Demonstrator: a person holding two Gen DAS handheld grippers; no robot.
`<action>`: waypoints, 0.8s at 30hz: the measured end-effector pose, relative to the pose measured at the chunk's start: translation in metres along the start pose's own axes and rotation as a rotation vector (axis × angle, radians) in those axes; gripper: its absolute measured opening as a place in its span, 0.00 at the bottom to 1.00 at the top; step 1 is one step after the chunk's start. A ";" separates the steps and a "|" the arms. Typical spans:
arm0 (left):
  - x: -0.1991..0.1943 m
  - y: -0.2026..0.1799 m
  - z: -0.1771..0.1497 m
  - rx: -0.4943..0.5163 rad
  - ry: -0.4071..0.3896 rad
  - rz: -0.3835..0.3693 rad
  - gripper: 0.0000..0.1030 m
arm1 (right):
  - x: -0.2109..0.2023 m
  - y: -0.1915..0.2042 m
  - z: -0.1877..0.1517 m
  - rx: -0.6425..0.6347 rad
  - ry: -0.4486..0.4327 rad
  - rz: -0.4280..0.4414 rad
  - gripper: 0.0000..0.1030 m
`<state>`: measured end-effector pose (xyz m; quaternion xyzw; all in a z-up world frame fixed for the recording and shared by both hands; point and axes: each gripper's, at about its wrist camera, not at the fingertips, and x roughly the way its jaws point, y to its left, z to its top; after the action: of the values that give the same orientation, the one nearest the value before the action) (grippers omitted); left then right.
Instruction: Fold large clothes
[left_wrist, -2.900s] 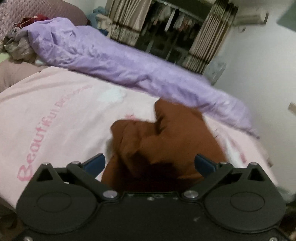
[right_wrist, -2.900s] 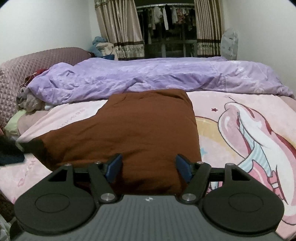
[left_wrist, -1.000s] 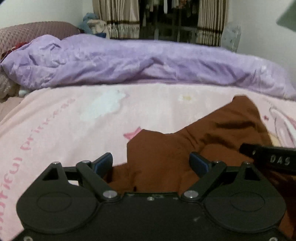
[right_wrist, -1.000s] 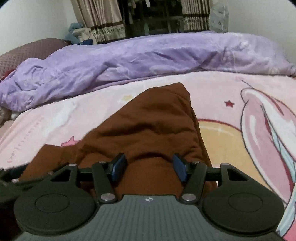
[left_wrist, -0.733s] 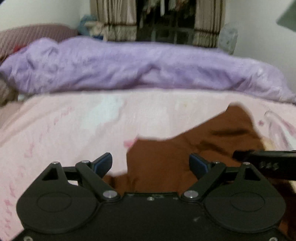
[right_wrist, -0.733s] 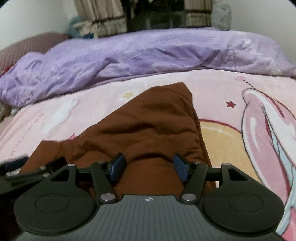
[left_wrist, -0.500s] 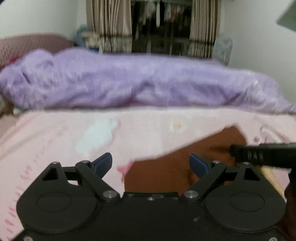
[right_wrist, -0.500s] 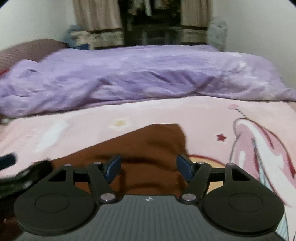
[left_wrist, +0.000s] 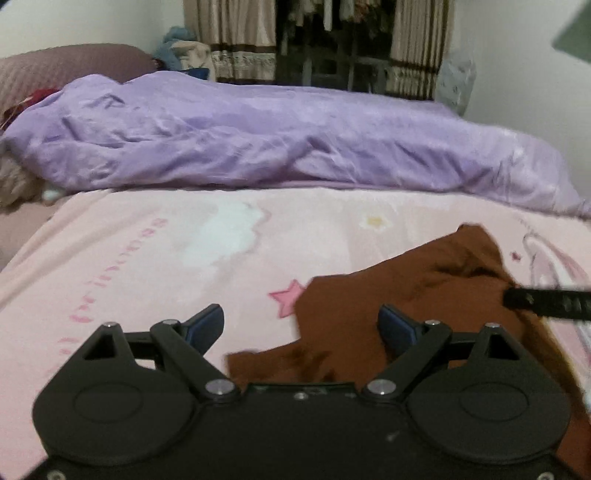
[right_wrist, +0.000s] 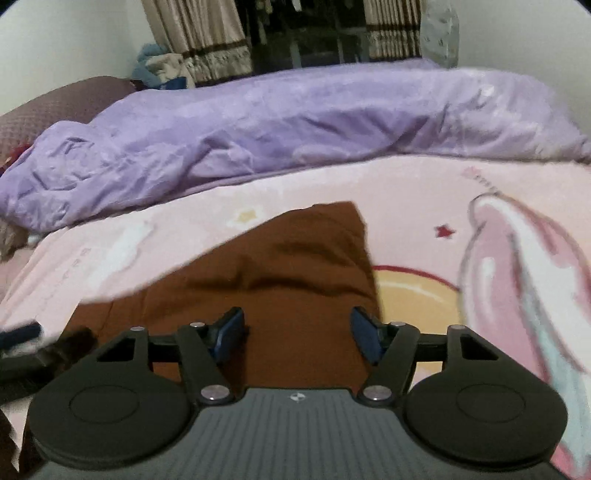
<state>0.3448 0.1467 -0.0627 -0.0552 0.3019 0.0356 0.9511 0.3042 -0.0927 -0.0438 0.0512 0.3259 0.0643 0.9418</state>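
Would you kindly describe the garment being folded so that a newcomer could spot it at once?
Start at the bed, where a pink blanket with cartoon prints lies in front of a rumpled purple duvet. On the blanket's near part, ahead of both open grippers, lies the brown garment. It is the only dark, plain, unprinted fabric on the pink surface, slightly creased.

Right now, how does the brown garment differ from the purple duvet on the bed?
The brown garment lies near the tools, fairly flat with a few folds; the purple duvet is bunched in a long rumpled ridge at the far side. The garment is dark, matte and smaller; the duvet is pale, slightly shiny and spans the bed. Both rest on the pink blanket.
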 end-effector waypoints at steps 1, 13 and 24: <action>-0.015 0.004 -0.002 -0.016 -0.011 -0.014 0.90 | -0.013 0.003 -0.006 -0.023 -0.011 -0.009 0.76; -0.032 0.005 -0.077 0.016 0.111 -0.040 0.99 | -0.027 0.005 -0.059 0.011 -0.035 0.133 0.94; -0.005 0.053 -0.071 -0.060 0.326 -0.176 0.96 | -0.019 -0.065 -0.061 0.149 0.153 0.416 0.99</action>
<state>0.2946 0.1904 -0.1223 -0.1147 0.4450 -0.0480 0.8869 0.2570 -0.1563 -0.0886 0.1818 0.3825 0.2364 0.8745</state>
